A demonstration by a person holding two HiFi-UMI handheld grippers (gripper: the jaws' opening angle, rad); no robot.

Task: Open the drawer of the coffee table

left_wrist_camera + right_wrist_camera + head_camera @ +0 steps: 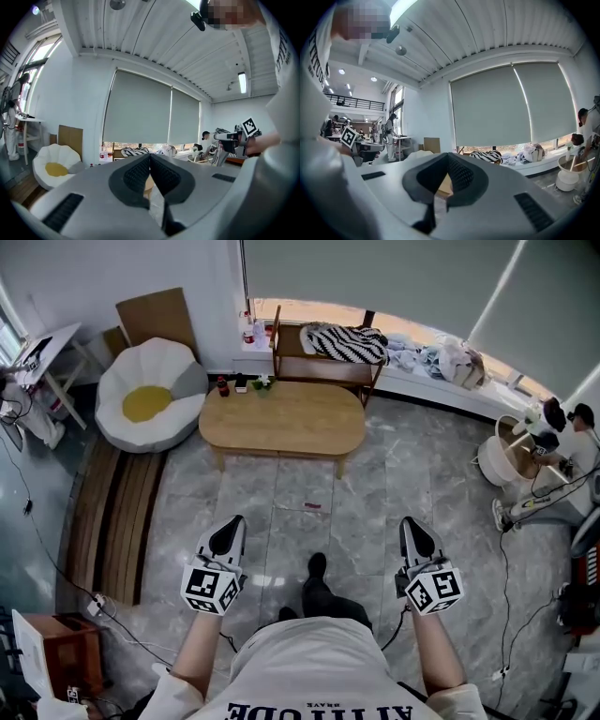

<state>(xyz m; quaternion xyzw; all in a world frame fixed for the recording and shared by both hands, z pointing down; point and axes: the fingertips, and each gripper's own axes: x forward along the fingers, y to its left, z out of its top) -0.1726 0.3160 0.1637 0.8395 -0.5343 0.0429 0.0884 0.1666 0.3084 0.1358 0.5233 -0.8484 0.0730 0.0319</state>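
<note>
Open floor [281, 486] reaches the coffee table [281, 416].

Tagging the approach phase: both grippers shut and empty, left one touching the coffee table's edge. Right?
Not touching. In the head view the left gripper is well short of the coffee table, about level with the right gripper, with bare floor between them and the table. Both grippers shut and empty: that part holds.

On the coffee table [281, 418], the small items [240, 384] are unidentifiable (its drawer hides beneath the top).
</note>
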